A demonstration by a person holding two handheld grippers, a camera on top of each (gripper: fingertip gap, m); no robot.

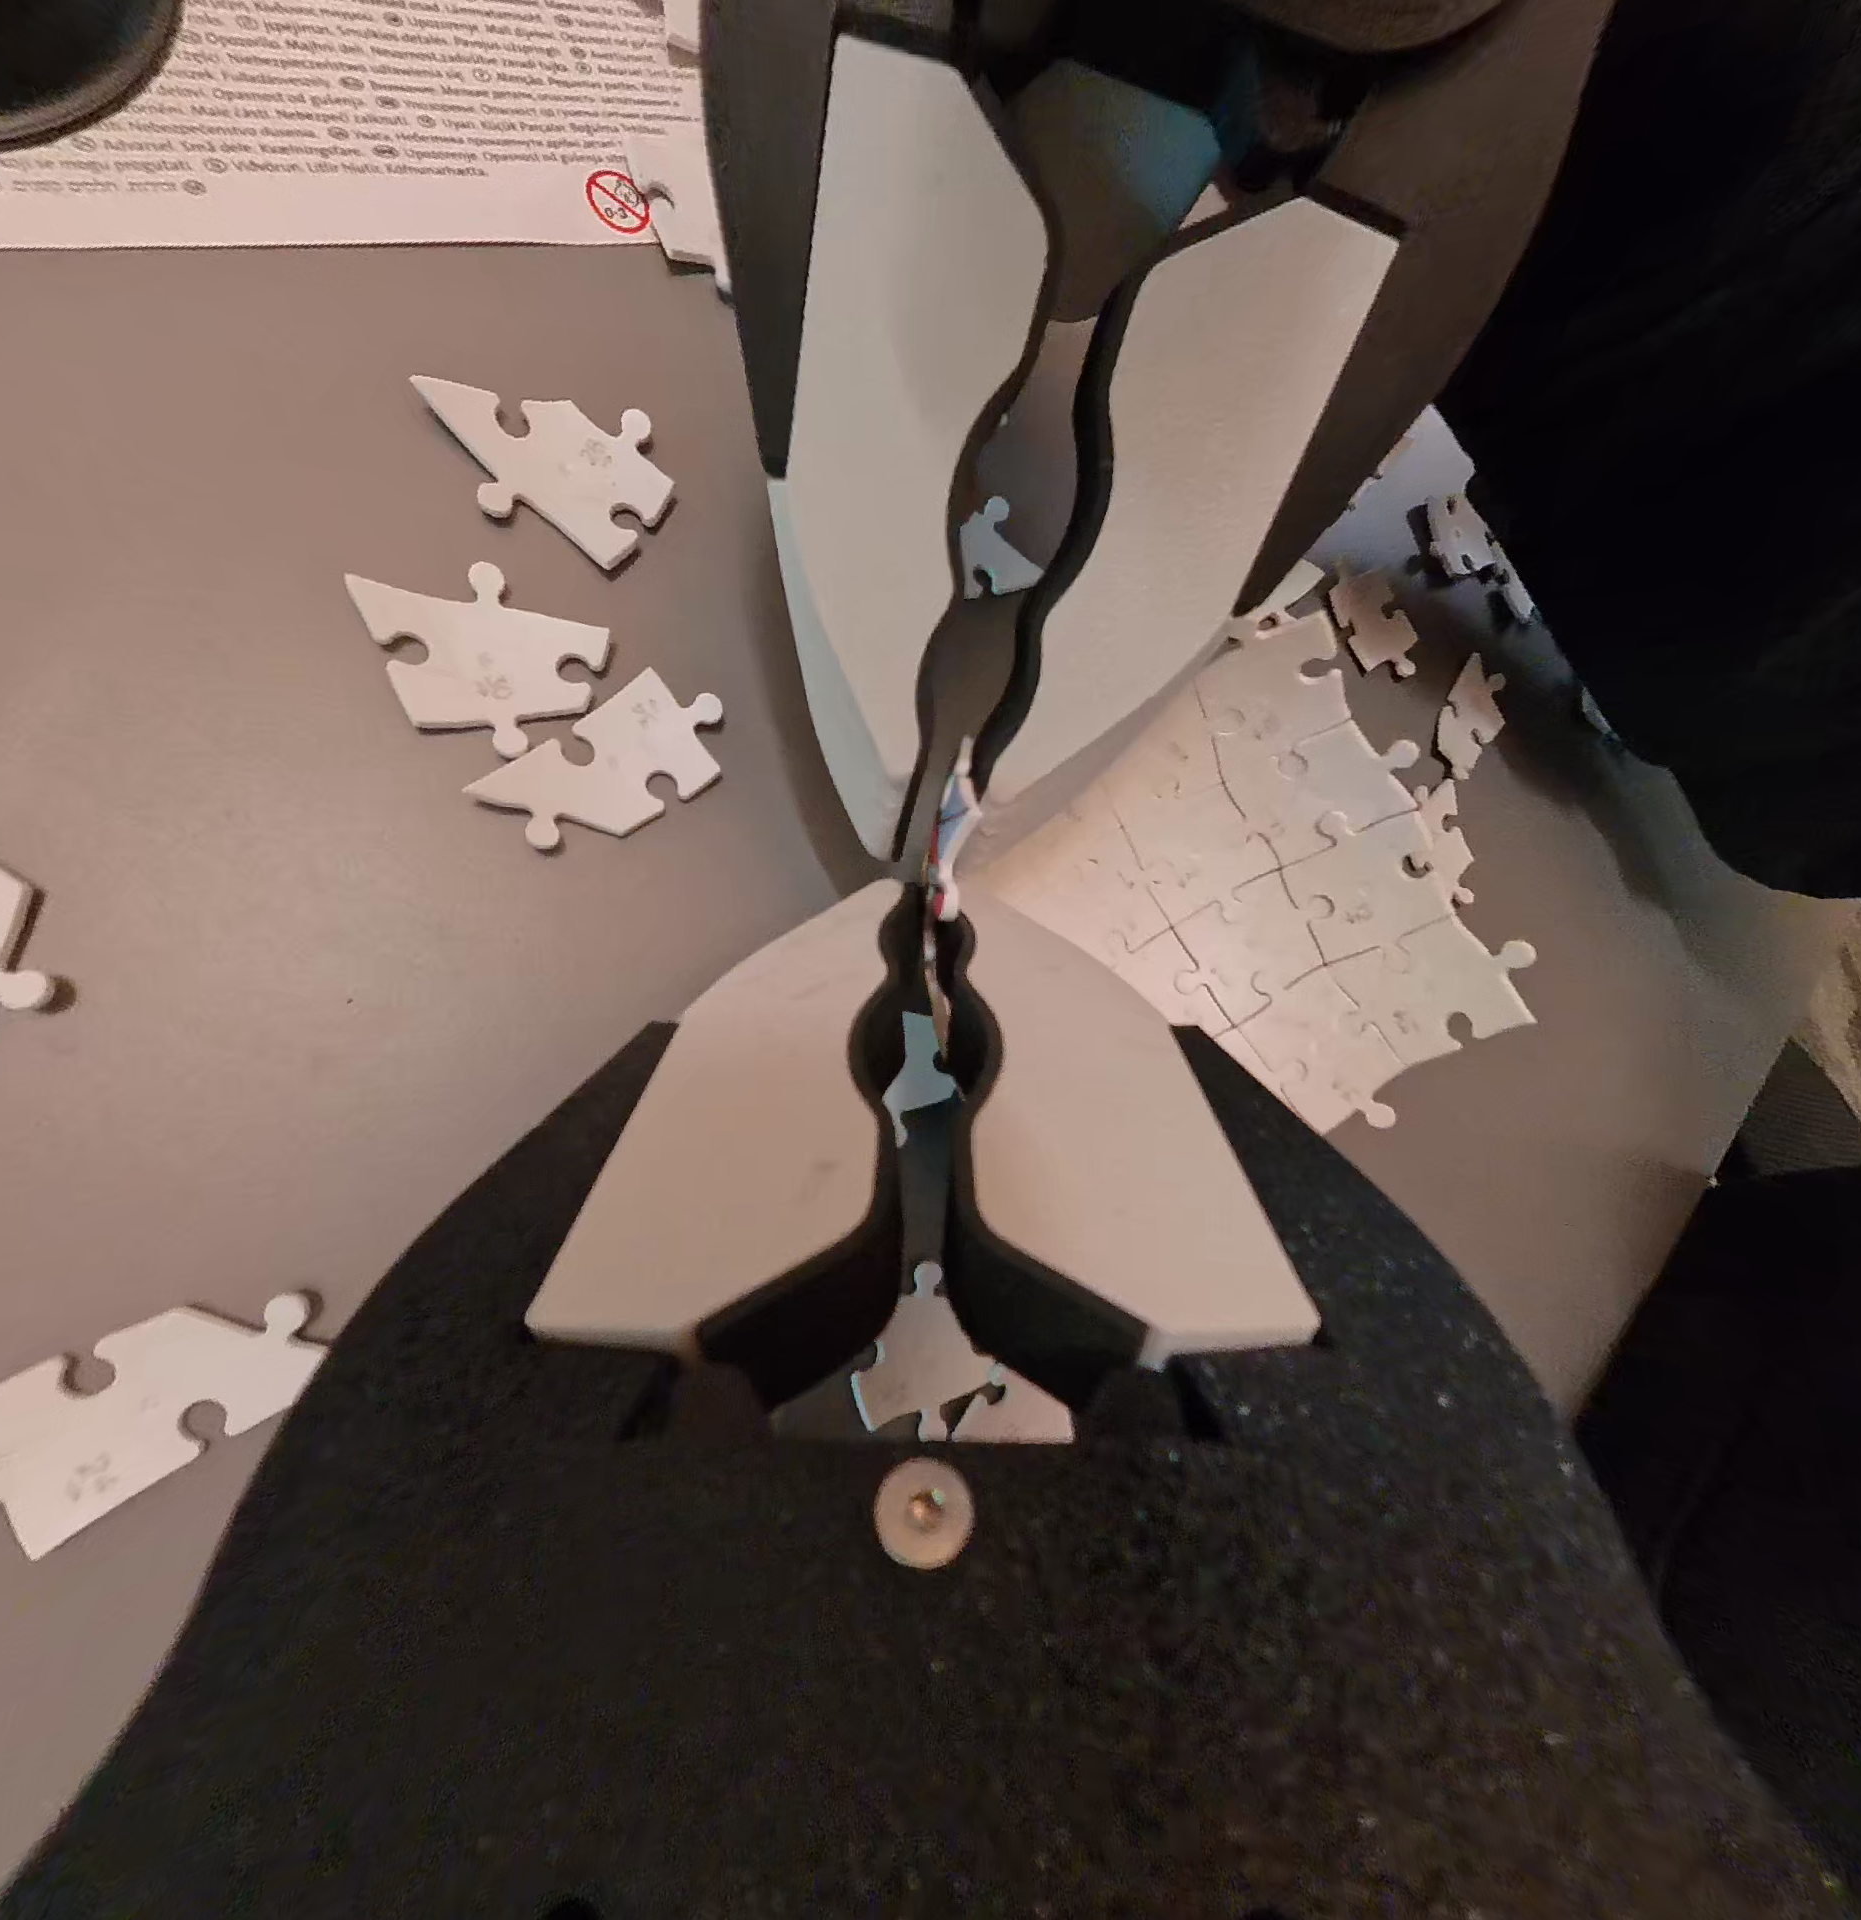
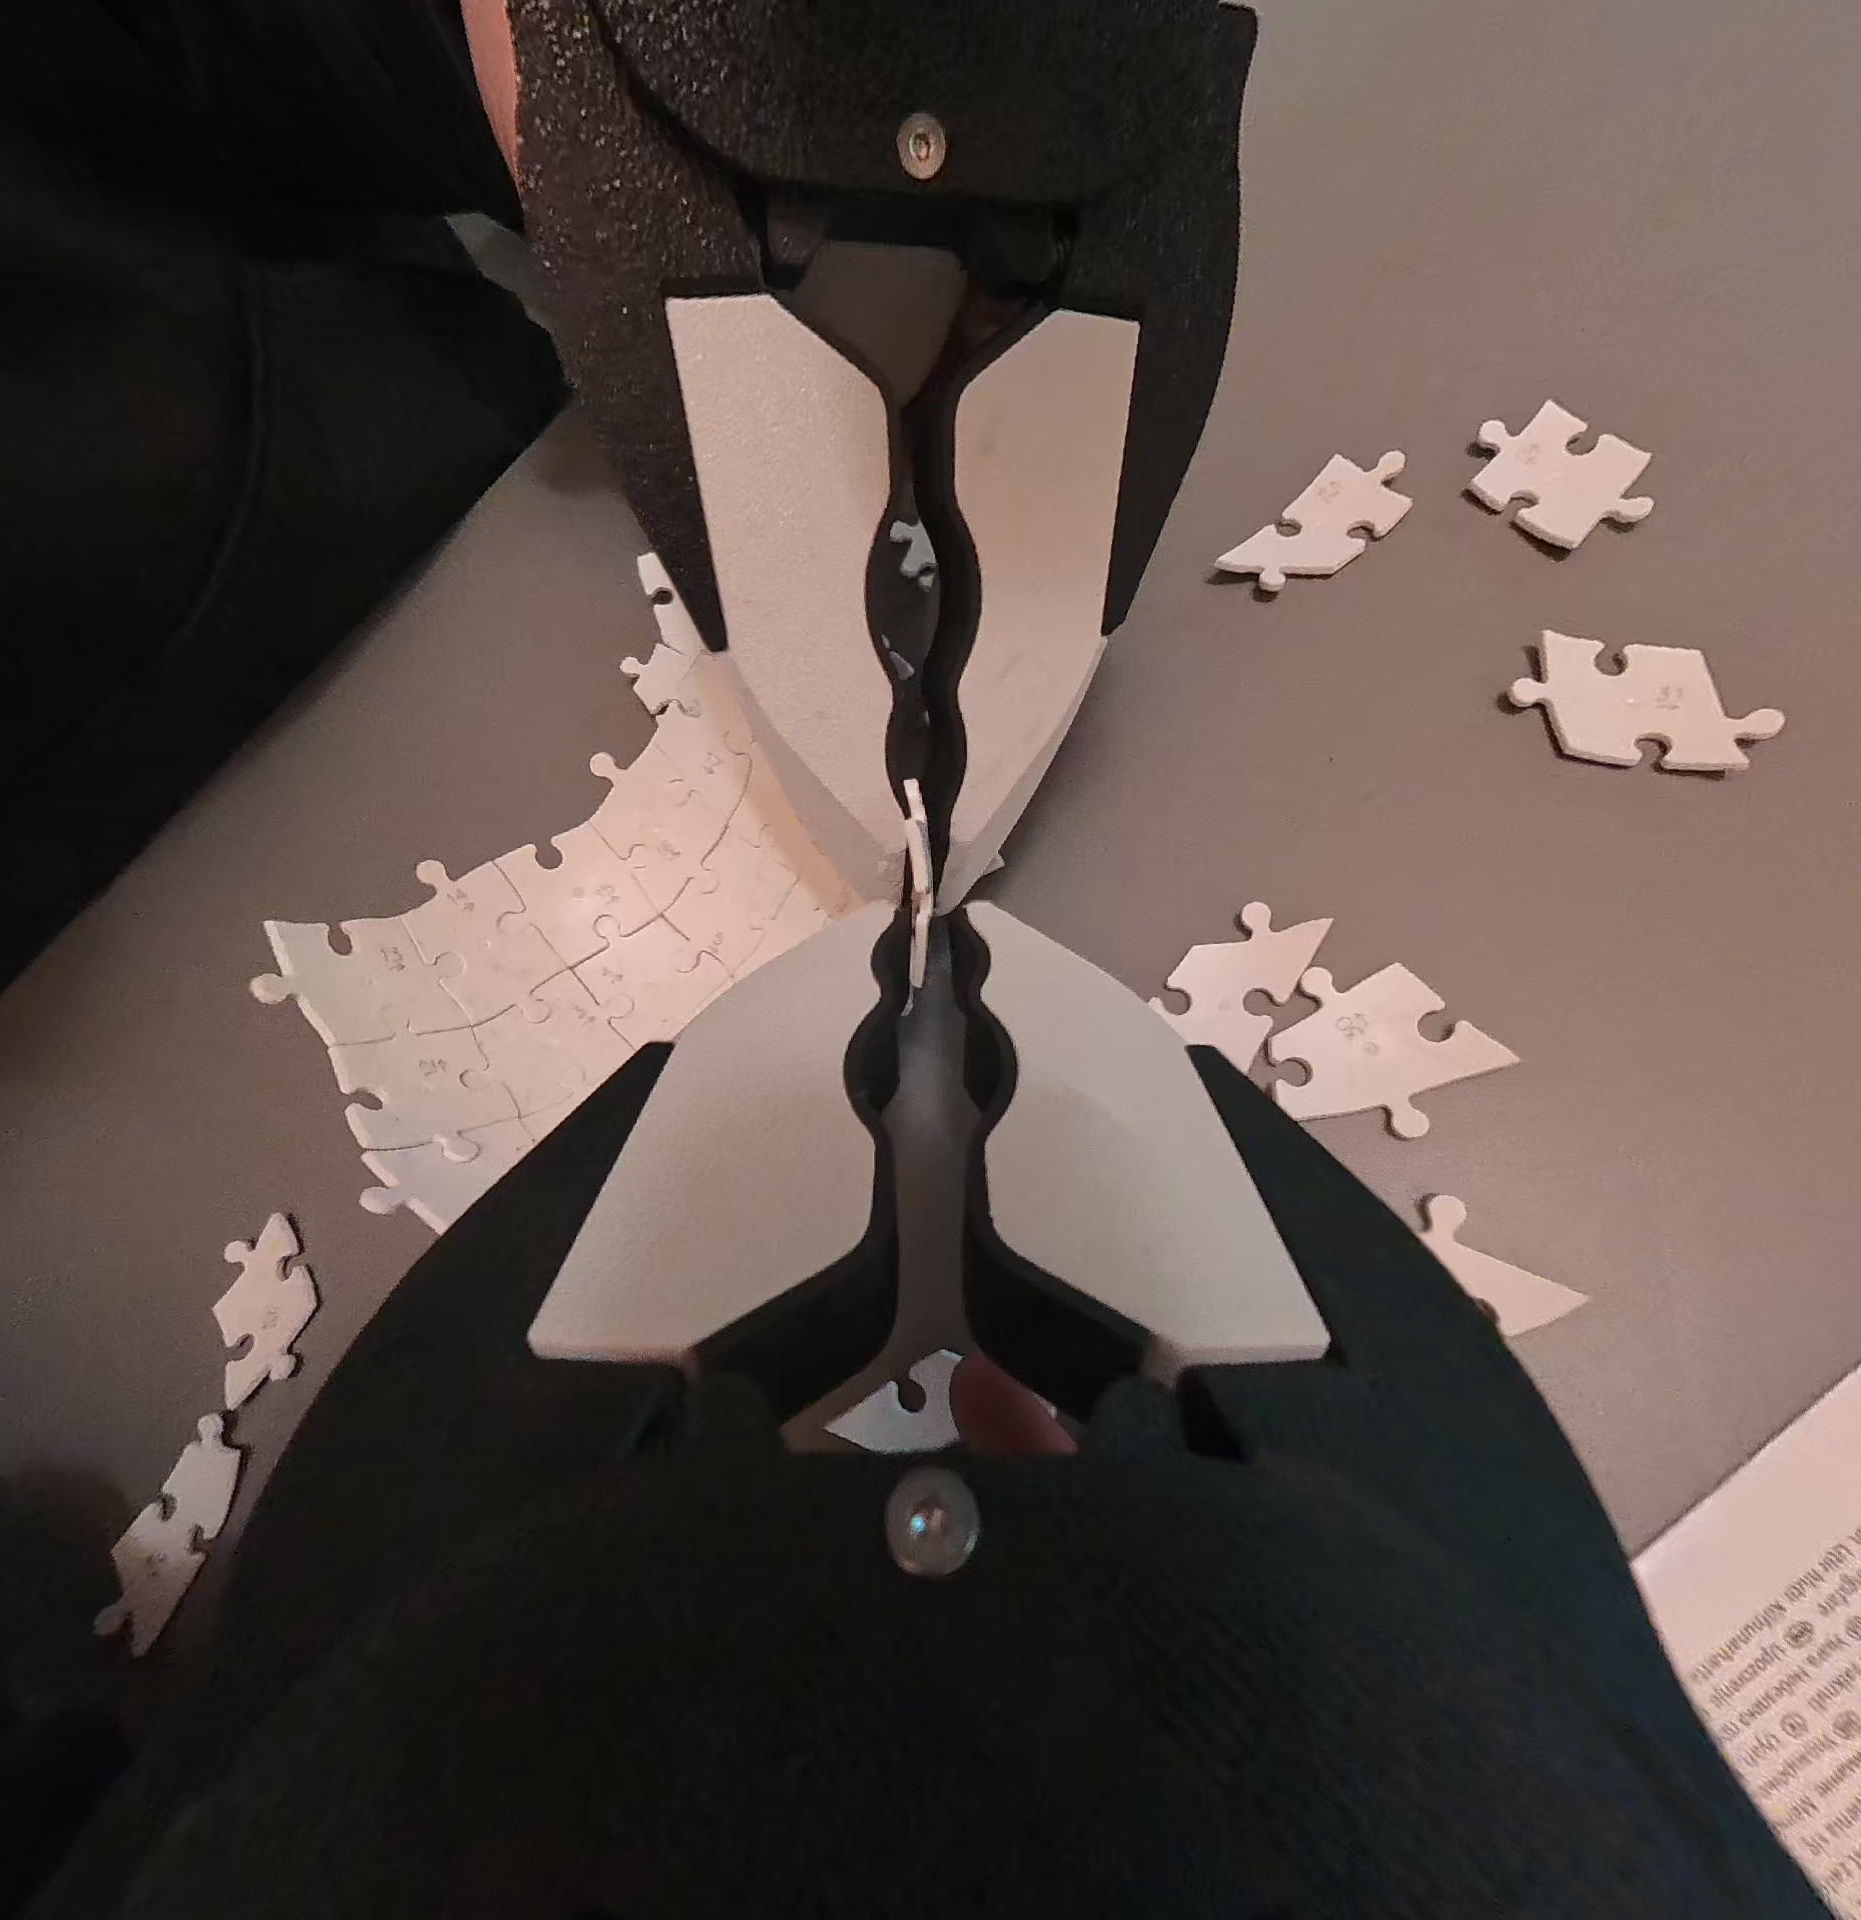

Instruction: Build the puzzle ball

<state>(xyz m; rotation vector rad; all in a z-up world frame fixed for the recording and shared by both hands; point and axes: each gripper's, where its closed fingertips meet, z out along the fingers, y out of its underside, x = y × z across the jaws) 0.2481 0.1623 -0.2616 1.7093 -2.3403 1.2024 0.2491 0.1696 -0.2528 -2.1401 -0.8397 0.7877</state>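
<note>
Both our grippers, left gripper [image 1: 931, 904] and right gripper [image 2: 921, 914], meet tip to tip over the middle of the grey table [image 1: 230, 935], both clamped on 1 thin puzzle piece [image 2: 918, 894], edge-on. We'd guess it's light, stiff, slippery card; pinch the flat faces.
</note>
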